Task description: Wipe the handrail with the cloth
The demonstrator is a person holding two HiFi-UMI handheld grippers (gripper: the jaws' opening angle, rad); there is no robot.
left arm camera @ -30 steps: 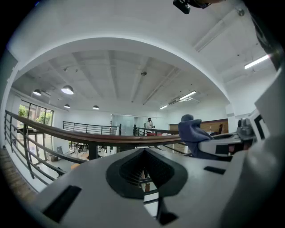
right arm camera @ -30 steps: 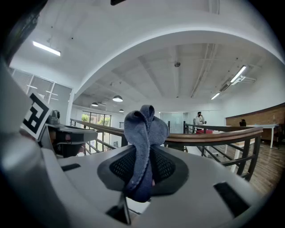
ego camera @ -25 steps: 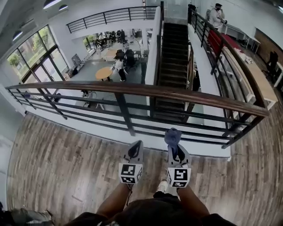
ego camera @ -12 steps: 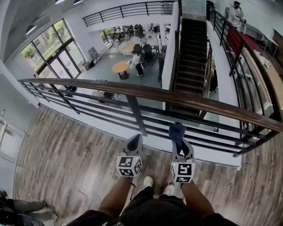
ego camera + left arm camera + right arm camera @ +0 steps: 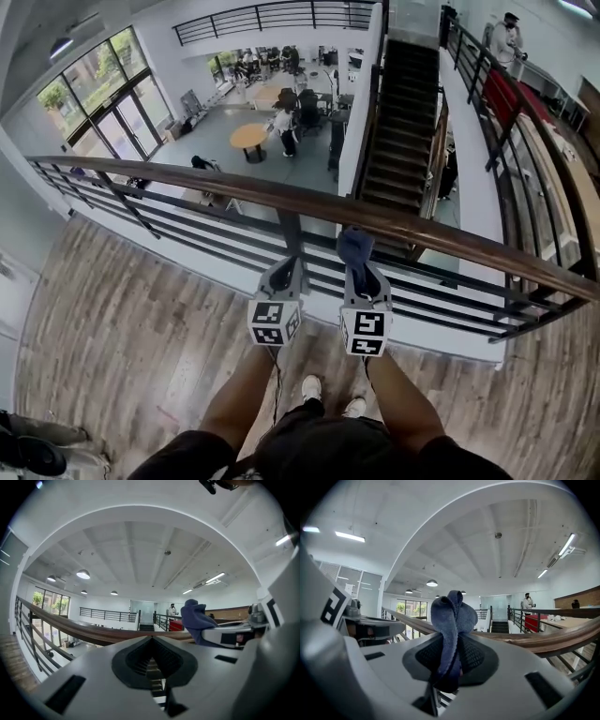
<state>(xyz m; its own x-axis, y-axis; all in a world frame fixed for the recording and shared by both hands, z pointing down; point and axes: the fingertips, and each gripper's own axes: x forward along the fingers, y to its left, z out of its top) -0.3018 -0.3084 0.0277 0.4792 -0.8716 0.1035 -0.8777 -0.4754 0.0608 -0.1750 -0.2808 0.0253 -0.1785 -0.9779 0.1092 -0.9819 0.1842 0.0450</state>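
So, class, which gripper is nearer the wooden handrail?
Right. The right gripper, holding the blue cloth, is up at the handrail. The left gripper sits beside it, lower and short of the handrail.

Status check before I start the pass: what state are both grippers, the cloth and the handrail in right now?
Left gripper: jaws shut, nothing between them.
Right gripper: shut on the cloth.
Cloth: dark blue, bunched, sticking up out of the right gripper's jaws, right by the handrail; contact cannot be told.
Handrail: wooden top rail, nothing lying on it.
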